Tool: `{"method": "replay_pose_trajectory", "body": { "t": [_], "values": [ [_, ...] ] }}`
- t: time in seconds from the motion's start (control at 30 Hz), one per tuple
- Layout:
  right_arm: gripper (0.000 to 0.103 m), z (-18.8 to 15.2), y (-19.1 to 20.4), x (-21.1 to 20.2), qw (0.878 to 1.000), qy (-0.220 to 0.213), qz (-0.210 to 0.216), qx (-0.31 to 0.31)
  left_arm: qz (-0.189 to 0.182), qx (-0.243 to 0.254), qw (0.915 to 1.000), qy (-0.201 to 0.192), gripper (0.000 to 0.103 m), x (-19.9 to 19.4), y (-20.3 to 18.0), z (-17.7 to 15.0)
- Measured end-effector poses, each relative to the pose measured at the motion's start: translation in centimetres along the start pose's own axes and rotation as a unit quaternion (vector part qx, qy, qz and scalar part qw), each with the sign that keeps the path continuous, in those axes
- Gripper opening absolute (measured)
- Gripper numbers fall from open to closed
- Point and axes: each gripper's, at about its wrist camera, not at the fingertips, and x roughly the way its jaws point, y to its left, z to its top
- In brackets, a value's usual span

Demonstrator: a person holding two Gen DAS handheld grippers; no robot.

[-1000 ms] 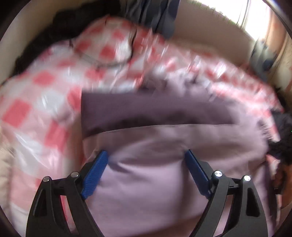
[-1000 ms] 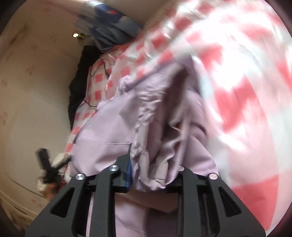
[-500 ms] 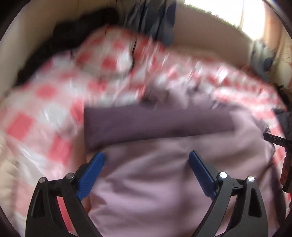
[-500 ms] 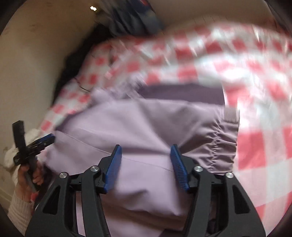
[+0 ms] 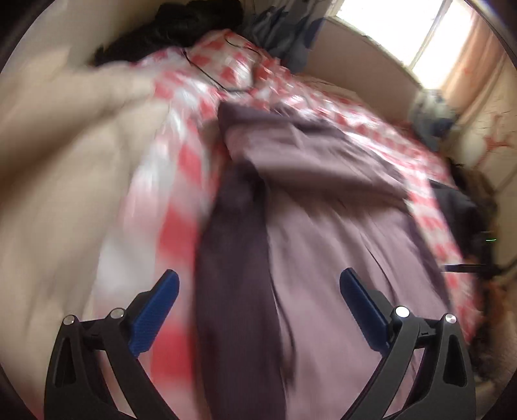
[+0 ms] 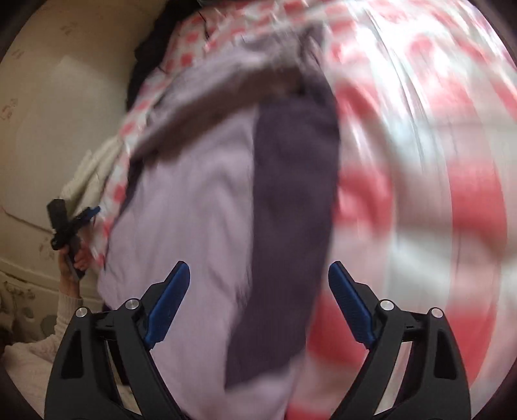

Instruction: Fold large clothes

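Note:
A large mauve garment [image 5: 339,226] with a dark purple ribbed band [image 5: 236,274] lies spread on a red-and-white checked bedspread [image 5: 181,161]. My left gripper [image 5: 258,274] hovers open above the band, its blue pads clear of the cloth. In the right wrist view the same garment [image 6: 194,210] and band [image 6: 290,194] lie below my right gripper [image 6: 258,266]. Its jaws are opening, with no fabric pinched between them. The left gripper [image 6: 69,223] shows at the left edge of that view, held by a hand in a pale sleeve. Both views are motion-blurred.
A dark pile of clothes [image 5: 181,29] and blue-grey clothes [image 5: 284,32] lie at the head of the bed. A thin black cable [image 5: 210,74] crosses the bedspread. There is a bright window [image 5: 404,29] at the back right and a beige wall [image 6: 48,113] on the left.
The right gripper let go of the bunched mauve fabric and its jaws spread wide. Both grippers swung sideways and up, and the dark band now runs lengthwise in both views.

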Motion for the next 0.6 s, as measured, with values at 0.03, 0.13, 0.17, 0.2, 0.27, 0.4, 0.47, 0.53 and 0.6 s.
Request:
{"method": "replay_pose_trajectory", "body": {
  "t": [0.03, 0.13, 0.17, 0.2, 0.27, 0.4, 0.47, 0.53, 0.6],
  "values": [
    [0.084, -1.9, 0.0, 0.1, 1.000, 0.007, 0.010, 0.008, 0.001, -0.008, 0.9999, 0.010, 0.096, -1.3, 0.0, -2.3],
    [0.084, -7.0, 0.3, 0.2, 0.999, 0.027, 0.025, 0.021, -0.011, -0.037, 0.9985, 0.038, 0.096, -3.4, 0.4, -7.2],
    [0.084, -8.5, 0.7, 0.3, 0.998, 0.033, 0.043, 0.024, -0.020, -0.048, 0.9977, 0.043, 0.096, -3.8, 0.6, -8.3],
    [0.084, -9.5, 1.0, 0.5, 0.998, 0.037, 0.053, 0.024, -0.028, -0.061, 0.9965, 0.050, 0.096, -4.2, 0.9, -9.2],
    [0.085, -10.8, 1.6, 0.5, 0.996, 0.046, 0.067, 0.026, -0.059, -0.102, 0.9908, 0.067, 0.096, -4.6, 1.9, -11.3],
    [0.085, -12.0, 2.0, -0.1, 0.991, 0.027, 0.120, 0.046, -0.107, -0.153, 0.9788, 0.084, 0.096, -4.9, 2.9, -13.7],
    [0.085, -11.8, 1.8, -0.6, 0.990, 0.019, 0.127, 0.059, -0.131, -0.178, 0.9701, 0.100, 0.096, -4.5, 3.3, -15.0],
    [0.085, -11.3, 2.0, 0.6, 0.993, 0.038, 0.097, 0.062, -0.157, -0.197, 0.9614, 0.111, 0.096, -3.8, 3.5, -15.7],
    [0.086, -11.0, 2.3, 1.5, 0.993, 0.053, 0.077, 0.064, -0.167, -0.208, 0.9563, 0.121, 0.096, -2.9, 3.3, -16.1]
  ]
}}
